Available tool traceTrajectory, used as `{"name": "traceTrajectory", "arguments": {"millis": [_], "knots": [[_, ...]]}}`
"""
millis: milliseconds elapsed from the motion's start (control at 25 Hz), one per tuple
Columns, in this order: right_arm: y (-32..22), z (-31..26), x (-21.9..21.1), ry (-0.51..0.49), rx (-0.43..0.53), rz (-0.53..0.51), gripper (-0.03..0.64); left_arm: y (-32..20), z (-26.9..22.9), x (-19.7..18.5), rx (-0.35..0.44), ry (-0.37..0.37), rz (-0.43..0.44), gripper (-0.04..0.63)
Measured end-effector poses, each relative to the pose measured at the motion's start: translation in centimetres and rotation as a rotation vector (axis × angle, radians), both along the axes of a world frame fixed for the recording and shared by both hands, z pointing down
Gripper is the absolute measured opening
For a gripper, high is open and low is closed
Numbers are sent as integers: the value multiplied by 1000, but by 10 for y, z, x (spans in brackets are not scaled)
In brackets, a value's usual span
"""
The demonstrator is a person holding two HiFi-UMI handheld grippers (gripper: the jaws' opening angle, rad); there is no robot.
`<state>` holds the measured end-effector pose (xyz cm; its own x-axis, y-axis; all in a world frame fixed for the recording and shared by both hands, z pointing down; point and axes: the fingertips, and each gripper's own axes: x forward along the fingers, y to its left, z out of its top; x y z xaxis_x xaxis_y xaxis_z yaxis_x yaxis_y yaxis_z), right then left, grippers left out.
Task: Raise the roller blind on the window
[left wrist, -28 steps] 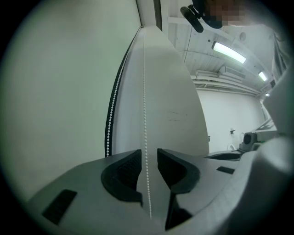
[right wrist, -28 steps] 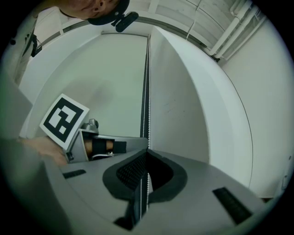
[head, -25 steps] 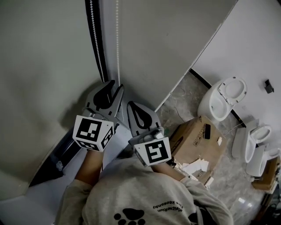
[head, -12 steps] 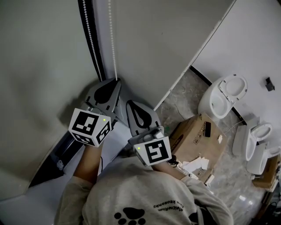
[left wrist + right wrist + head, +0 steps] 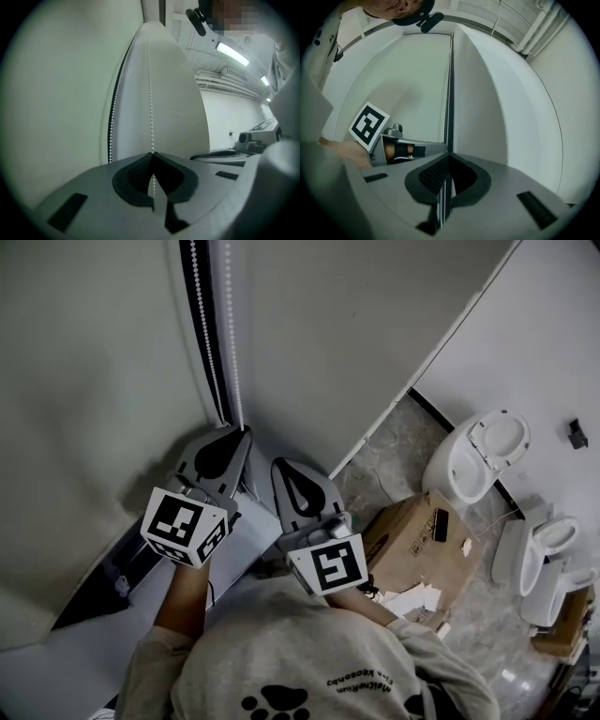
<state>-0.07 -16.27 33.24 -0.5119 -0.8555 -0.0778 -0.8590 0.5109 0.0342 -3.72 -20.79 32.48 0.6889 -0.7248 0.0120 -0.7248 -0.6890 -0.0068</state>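
The roller blind (image 5: pixel 94 381) is seen hanging low, left of the bead chain (image 5: pixel 231 362). One chain strand is pinched by the fully closed left gripper (image 5: pixel 152 153). Just right of it, beads are clamped in the closed right gripper (image 5: pixel 449 153).

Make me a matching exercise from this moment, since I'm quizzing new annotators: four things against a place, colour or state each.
Things:
1. left gripper
2. chain
3. box
4. toilet

Descriptions:
a. brown, on the floor
b. pinched between jaws
c. white, at the foot of the wall
d. shut

Pairs: 1-d, 2-b, 3-a, 4-c
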Motion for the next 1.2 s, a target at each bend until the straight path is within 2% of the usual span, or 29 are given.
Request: {"name": "traceTrajectory", "arguments": {"millis": [80, 240, 560, 640, 720, 760, 1000, 1200], "knots": [[-1, -2, 0, -10, -3, -13, 9, 4, 0, -1, -11, 36, 2, 8], [0, -21, -4, -28, 15, -65, 9, 13, 2, -1, -15, 53, 4, 8], [1, -86, -29, -34, 49, -244, 11, 23, 2, 2, -18, 78, 18, 8], [-5, -96, -32, -33, 44, -248, 20, 24, 2, 3, -18, 82, 20, 8], [-10, -102, -35, -29, 45, -240, 75, 26, 2, 3, -18, 82, 22, 8], [-11, -104, -37, -25, 46, -241, 78, 27, 3, 3, -18, 81, 23, 8], [-16, -122, -51, -9, 48, -277, 77, 30, 3, 2, -23, 77, 20, 8], [-17, -146, -53, -1, 86, -274, 34, 33, 3, -1, -21, 79, 14, 9]]}}
